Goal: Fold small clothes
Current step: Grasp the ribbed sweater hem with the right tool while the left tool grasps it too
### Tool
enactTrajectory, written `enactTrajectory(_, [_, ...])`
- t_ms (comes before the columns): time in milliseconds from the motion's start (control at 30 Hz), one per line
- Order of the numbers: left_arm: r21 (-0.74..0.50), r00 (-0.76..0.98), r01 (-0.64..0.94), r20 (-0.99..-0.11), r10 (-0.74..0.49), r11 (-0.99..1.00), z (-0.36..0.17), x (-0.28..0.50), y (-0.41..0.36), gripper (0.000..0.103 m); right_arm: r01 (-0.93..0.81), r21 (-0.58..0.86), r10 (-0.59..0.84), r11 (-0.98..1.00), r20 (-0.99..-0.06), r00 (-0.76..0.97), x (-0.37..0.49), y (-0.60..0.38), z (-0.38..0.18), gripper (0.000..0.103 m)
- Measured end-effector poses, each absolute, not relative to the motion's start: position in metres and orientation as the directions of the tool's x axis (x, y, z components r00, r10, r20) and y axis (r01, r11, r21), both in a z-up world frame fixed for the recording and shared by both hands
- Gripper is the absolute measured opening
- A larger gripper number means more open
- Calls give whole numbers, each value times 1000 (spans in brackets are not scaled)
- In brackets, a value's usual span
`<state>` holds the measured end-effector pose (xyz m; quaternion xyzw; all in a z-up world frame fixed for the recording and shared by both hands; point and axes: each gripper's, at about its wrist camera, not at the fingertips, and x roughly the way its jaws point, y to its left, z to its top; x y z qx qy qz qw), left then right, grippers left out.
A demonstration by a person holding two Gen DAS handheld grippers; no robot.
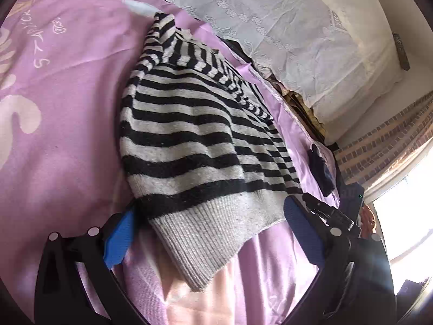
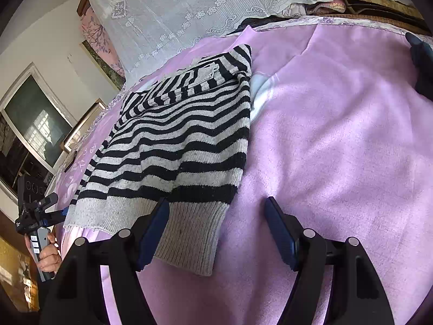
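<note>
A black-and-grey striped sweater [image 1: 189, 124] [image 2: 184, 140] lies folded on a pink blanket [image 1: 67, 108] [image 2: 338, 135], with its grey ribbed hem toward me. My left gripper [image 1: 209, 233] is open wide, and the hem lies loose between its blue pads [image 1: 119, 241] without being pinched. My right gripper [image 2: 217, 227] is also open at the sweater's near right corner. Its left finger [image 2: 154, 233] rests over the ribbed hem, and its right finger stands on bare blanket. The right wrist view shows the left gripper [image 2: 40, 211] at the far left, held by a hand [image 2: 48, 254].
A dark navy cloth item [image 1: 320, 170] [image 2: 422, 62] lies on the blanket beyond the sweater's right side. A white lace cover [image 1: 270, 27] [image 2: 189, 13] spreads across the back of the bed. A bright window [image 1: 406, 216] and a glass cabinet [image 2: 35, 124] stand off the bed's sides.
</note>
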<state>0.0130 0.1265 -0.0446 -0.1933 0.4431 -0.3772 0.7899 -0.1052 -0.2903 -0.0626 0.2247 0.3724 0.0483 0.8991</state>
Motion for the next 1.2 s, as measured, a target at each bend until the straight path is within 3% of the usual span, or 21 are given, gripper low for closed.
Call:
enactTrajectory(100, [-594, 323, 440, -595, -736, 674, -47, 13, 115, 98, 81, 437, 251, 896, -648, 719, -105, -290, -62, 73])
enactTrajectory(200, [-575, 323, 460, -602, -731, 677, -46, 6, 115, 96, 91, 441, 245, 893, -646, 723, -106, -292, -62, 64])
enactTrajectory(267, [-575, 337, 445, -603, -723, 687, -47, 4, 121, 79, 97, 449, 247, 888, -645, 723, -106, -293, -63, 57])
enactTrajectory(367, [-592, 347, 413, -600, -720, 692, -52, 9, 130, 60, 94, 449, 250, 888, -645, 722, -105, -292, -63, 54])
enactTrajectory(500, [-599, 333, 434, -588, -737, 673, -51, 5, 129, 57, 67, 458, 281, 886, -648, 708, -107, -286, -62, 51])
enactTrajectory(700, [-577, 339, 440, -603, -722, 688, -53, 8, 119, 61, 44, 447, 296, 894, -661, 690, -104, -278, -63, 46])
enactTrajectory(833, [-538, 363, 448, -620, -695, 714, -51, 4, 117, 51, 30, 461, 322, 887, -664, 674, -104, -276, -65, 40])
enactTrajectory(1000, [-529, 343, 464, -633, -694, 711, -52, 7, 115, 52, -2, 459, 346, 889, -669, 658, -104, -269, -66, 38])
enactTrajectory(1133, [-552, 335, 454, -622, -708, 700, -52, 11, 116, 53, 27, 530, 383, 847, -646, 660, -102, -281, -70, 11])
enactTrajectory(1200, [-531, 354, 453, -631, -691, 717, -51, 10, 116, 38, 26, 530, 380, 847, -639, 669, -104, -280, -69, 9])
